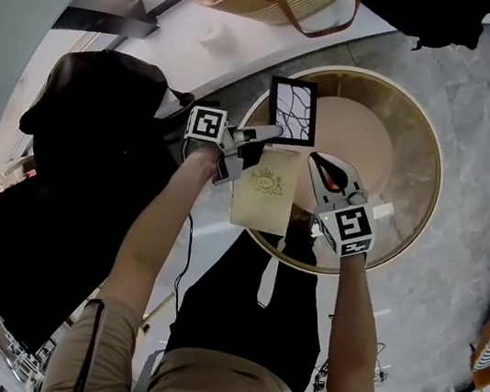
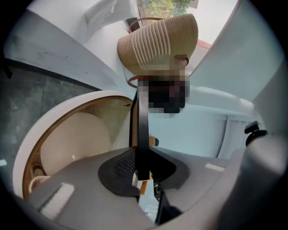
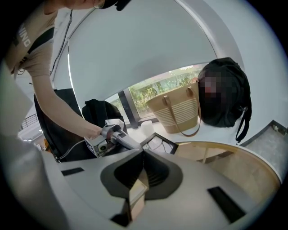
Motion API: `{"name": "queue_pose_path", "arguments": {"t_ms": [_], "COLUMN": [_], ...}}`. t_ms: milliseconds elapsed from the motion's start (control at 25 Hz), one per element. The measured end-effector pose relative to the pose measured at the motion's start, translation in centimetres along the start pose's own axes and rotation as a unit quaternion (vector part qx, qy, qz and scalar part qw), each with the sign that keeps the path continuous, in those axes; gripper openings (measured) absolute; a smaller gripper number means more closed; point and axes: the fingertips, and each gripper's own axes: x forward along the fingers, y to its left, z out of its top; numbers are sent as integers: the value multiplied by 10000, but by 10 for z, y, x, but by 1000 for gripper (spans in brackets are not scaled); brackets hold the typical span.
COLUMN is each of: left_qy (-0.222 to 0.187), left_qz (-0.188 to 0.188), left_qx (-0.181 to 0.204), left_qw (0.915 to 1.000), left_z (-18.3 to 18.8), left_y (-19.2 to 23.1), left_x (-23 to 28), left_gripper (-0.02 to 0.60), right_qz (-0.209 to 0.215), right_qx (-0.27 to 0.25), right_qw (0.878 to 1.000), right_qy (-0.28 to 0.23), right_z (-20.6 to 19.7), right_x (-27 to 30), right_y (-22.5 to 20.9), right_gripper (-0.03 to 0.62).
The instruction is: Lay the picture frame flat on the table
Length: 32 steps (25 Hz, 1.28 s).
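**Frame gripped at its near-left edge, ahead of the left gripper**

Left gripper [image 1: 271, 132] is clamped on the black picture frame [image 1: 293, 111]. The frame extends away from the jaws over the round table [image 1: 435, 166] (contact with the top not discernible). Right gripper [image 1: 320, 166] pinches a beige card [image 1: 263, 198] nearer the person.

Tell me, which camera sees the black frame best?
The head view. It shows the frame from the front, nearly whole, with its line pattern. The left gripper view sees only its thin black edge, clamped in the jaws. The right gripper view shows it small and partly hidden.
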Motion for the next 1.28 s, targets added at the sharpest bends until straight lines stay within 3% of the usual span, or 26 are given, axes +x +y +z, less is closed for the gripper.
{"name": "queue_pose_path", "arguments": {"t_ms": [160,360,560,680,840,960,1200,1280], "left_qy": [319,429,344,179,-14,-121,-136,-86], "left_qz": [395,956,1149,1513,2056,2469,3243,3517], "left_qx": [-13,253,476,630,949,1181,2049,2389], "left_qw": [9987,9942,9916,9863,9740,9617,9234,9051], "left_z": [-11,-11,-12,-9,-5,-3,3,5], "left_y": [2,11,3,5,5,8,12,14], "left_x": [6,7,12,10,4,0,-9,-13], "left_gripper": [69,72,189,201,220,270,304,309], "right_qz": [70,174,207,248,296,346,421,422], "right_qx": [109,88,142,181,164,176,159,168], "right_qw": [9999,9998,9997,9995,9994,9992,9990,9990], "right_qy": [64,75,47,114,58,53,47,33], "right_z": [-3,-1,0,-4,-4,-5,-7,-8], "right_x": [1,2,3,1,1,-1,-4,-5], "right_y": [1,4,2,5,11,16,23,22], "right_gripper": [6,6,6,6,6,6,6,6]}}
